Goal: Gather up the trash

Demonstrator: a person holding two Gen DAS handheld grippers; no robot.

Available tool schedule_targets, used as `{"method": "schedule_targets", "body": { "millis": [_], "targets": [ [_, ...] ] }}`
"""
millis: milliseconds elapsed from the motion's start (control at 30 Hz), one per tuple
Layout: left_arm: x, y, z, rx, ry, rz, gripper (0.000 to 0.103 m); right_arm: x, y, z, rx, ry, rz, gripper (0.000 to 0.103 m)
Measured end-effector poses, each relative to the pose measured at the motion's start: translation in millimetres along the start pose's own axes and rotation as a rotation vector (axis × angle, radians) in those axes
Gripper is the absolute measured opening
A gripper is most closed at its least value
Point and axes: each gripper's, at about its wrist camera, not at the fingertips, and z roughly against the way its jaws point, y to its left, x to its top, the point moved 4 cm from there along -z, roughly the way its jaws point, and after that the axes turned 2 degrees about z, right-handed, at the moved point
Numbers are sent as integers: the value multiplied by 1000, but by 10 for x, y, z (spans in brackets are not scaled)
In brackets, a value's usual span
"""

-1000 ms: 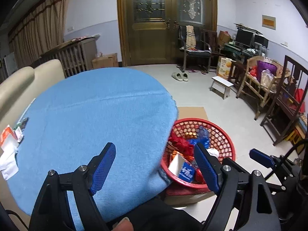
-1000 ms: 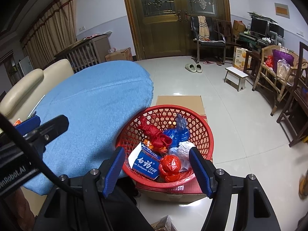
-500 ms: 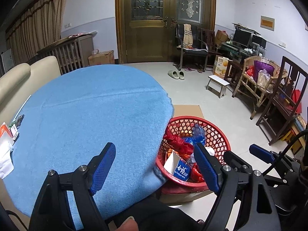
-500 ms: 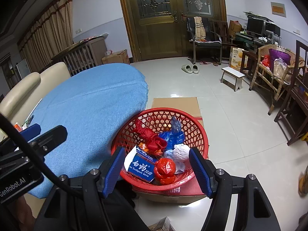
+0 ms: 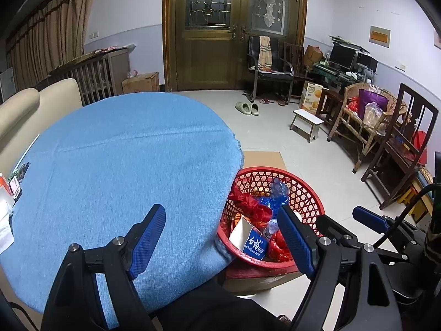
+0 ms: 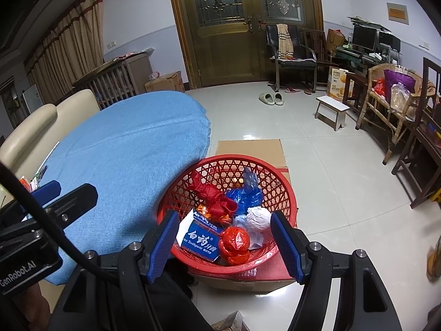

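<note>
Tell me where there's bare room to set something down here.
Most of the blue tablecloth is bare, from the sofa to the red basket. Crowded: the basket, and the cloth's left edge with packets.

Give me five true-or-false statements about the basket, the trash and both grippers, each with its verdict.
1. The red basket holds trash. True.
2. The toothpaste box lies on the blue tablecloth. False: it is in the basket.
3. The right gripper grips a red bag. False: it is open and holds nothing.
4. The left gripper is open. True.
5. The basket sits on cardboard. True.
</note>
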Motion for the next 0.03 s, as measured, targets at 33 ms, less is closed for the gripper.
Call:
{"method": "schedule_targets", "body": {
  "millis": [33],
  "targets": [
    [-4, 1, -7, -2, 5, -1, 84, -4, 5, 0, 0, 1, 2, 72]
  ]
}}
